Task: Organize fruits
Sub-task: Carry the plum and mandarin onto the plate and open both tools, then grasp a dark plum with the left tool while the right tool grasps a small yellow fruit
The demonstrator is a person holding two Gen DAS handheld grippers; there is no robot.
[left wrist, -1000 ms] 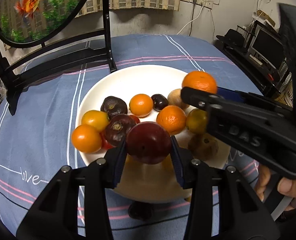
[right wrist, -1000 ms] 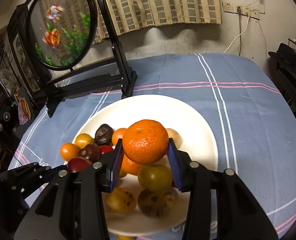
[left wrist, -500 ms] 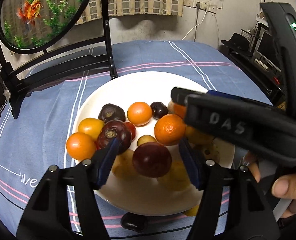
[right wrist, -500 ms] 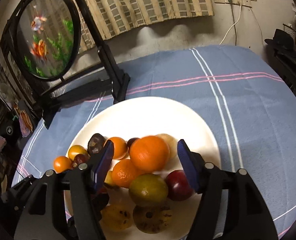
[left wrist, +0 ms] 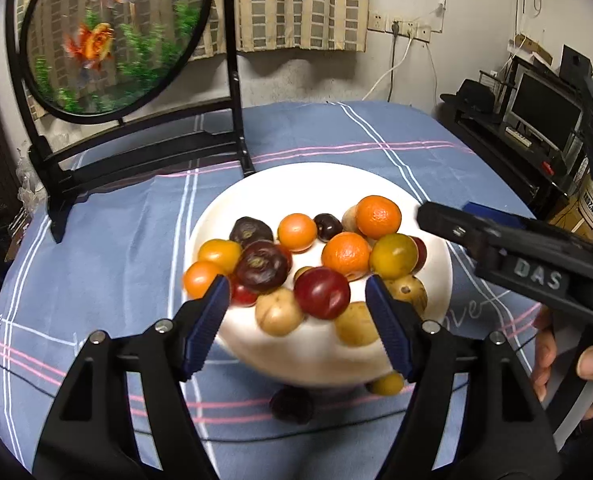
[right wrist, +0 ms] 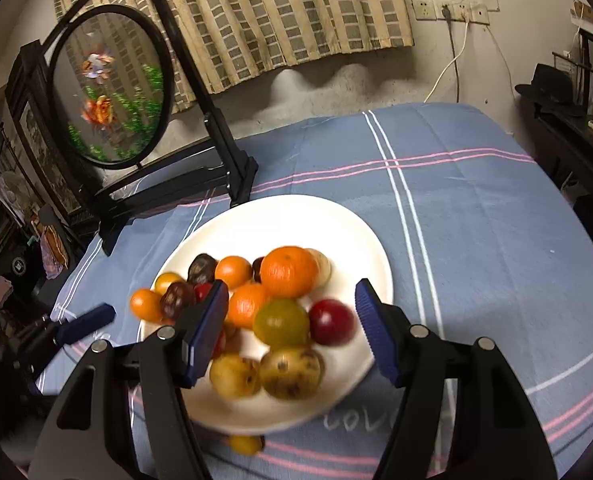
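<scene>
A white plate (left wrist: pixel 296 184) (right wrist: pixel 296 216) on the blue cloth holds several fruits: oranges, dark plums, yellow and brown ones. A red plum (left wrist: pixel 321 293) lies near the plate's front, and a large orange (right wrist: pixel 288 272) (left wrist: pixel 377 217) sits on the pile. My left gripper (left wrist: pixel 297 316) is open and empty, above the plate's near edge. My right gripper (right wrist: pixel 290 324) is open and empty over the plate's near side; it shows at the right of the left wrist view (left wrist: pixel 516 248). A dark fruit (left wrist: pixel 291 404) and a yellow fruit (left wrist: pixel 386 384) (right wrist: pixel 245 443) lie on the cloth by the plate.
A round fish picture in a black stand (left wrist: pixel 136 152) (right wrist: pixel 176 176) stands at the back left of the table. Shelves with a monitor (left wrist: pixel 544 116) are to the right. A striped curtain (right wrist: pixel 276 20) hangs on the wall behind.
Both grippers opened and pulled back. The left one let go of the red plum and the right one let go of the large orange; both fruits now rest on the plate.
</scene>
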